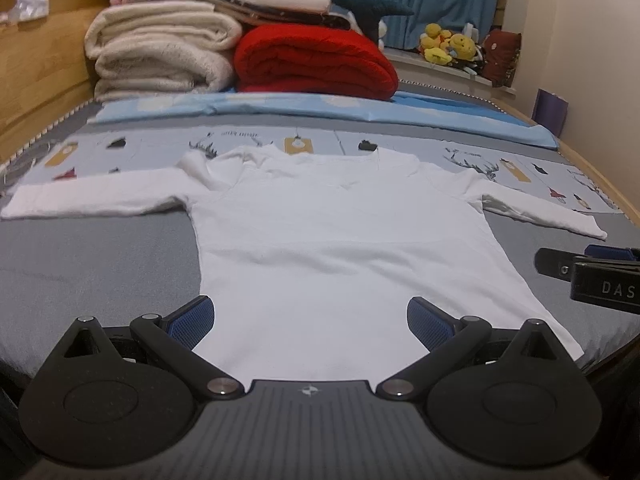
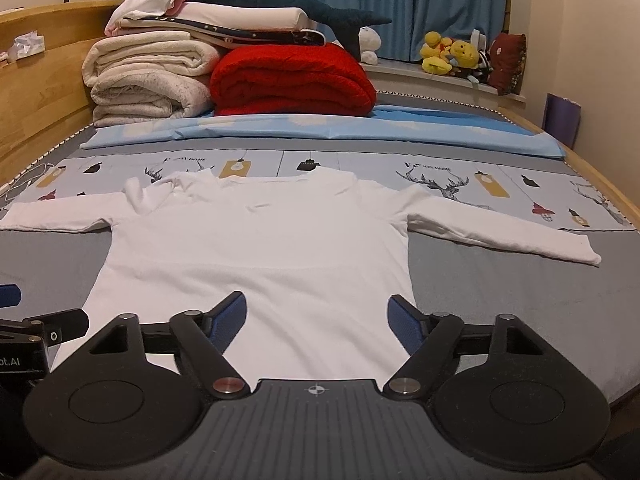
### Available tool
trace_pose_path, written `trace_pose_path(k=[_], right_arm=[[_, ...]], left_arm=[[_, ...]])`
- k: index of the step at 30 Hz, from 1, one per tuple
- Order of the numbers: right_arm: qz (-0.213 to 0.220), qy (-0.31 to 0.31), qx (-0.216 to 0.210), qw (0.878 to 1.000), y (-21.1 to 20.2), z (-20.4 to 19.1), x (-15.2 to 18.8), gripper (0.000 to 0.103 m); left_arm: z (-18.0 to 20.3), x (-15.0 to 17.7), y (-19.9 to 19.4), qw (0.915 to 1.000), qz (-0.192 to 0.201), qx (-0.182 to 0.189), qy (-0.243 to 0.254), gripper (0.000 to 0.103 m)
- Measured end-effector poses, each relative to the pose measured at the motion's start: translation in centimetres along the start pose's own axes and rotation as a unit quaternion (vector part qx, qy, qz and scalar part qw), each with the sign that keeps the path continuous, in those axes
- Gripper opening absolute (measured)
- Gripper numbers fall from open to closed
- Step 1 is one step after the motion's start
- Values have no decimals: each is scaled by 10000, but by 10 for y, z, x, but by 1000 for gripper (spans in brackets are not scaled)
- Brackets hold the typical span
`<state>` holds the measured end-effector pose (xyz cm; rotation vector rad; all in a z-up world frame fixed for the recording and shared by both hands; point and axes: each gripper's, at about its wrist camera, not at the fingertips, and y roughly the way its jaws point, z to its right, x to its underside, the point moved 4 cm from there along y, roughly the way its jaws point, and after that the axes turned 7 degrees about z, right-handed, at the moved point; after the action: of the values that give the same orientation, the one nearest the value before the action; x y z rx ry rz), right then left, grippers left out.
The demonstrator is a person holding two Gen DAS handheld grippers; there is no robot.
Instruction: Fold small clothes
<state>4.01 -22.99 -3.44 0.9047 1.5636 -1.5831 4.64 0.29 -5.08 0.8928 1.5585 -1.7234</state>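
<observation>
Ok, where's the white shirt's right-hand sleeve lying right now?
In the right wrist view, the sleeve stretches flat toward the right side of the bed, across the grey sheet and the deer-print cloth, right of the open right gripper.

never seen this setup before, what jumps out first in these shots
A white long-sleeved shirt lies flat in the middle of the bed, sleeves spread to both sides. Behind it, by the headboard, a bright red folded blanket sits beside a stack of cream blankets. Both grippers, left and right, stand open over the shirt's hem.
</observation>
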Motion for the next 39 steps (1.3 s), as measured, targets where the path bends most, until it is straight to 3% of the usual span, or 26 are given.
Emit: trace_pose_path(k=[3,6,10,16,20,23,24,26,29,32,35,39], right_arm=[[-78,95,66,9999,5,7,0,56],[-218,246,232,9992,18,24,-1,55],[-677,597,739,9932,45,60,5,56],[-1757,1370,1260,9667,88,101,46,56],[-2204,1457,1408,9541,102,106,70,56],[-2354,1470,1438,9499,103,104,80,51],[-2379,1487,1415,9494,104,103,81,47],[-2395,1479,1391,9494,103,102,83,22],[-2416,1624,1230,9488,100,103,84,4],[-2468,1559,1166,9493,95,105,85,3],[-2465,1414,1348,9493,93,111,84,2],[-2083,1462,1593,9538,83,120,71,3]], left_arm=[[-12,1,8,9997,-156,-135,-145,94],[-32,3,23,9976,-424,-362,-414,83],[-69,10,46,9895,-905,-795,-796,79],[-111,29,72,9730,-1560,-1107,-1291,70],[-121,48,80,9649,-1981,-1076,-1349,45],[-119,48,76,9721,-1916,-886,-1019,3],[-121,47,73,9729,-1882,-884,-1013,3],[-127,40,67,9759,-1683,-1062,-900,3],[-136,37,59,9753,-1658,-1145,-903,3],[-137,42,59,9718,-1840,-1201,-857,4],[-133,40,60,9682,-1930,-1229,-1010,12],[-123,25,51,9798,-1508,-905,-954,25]])
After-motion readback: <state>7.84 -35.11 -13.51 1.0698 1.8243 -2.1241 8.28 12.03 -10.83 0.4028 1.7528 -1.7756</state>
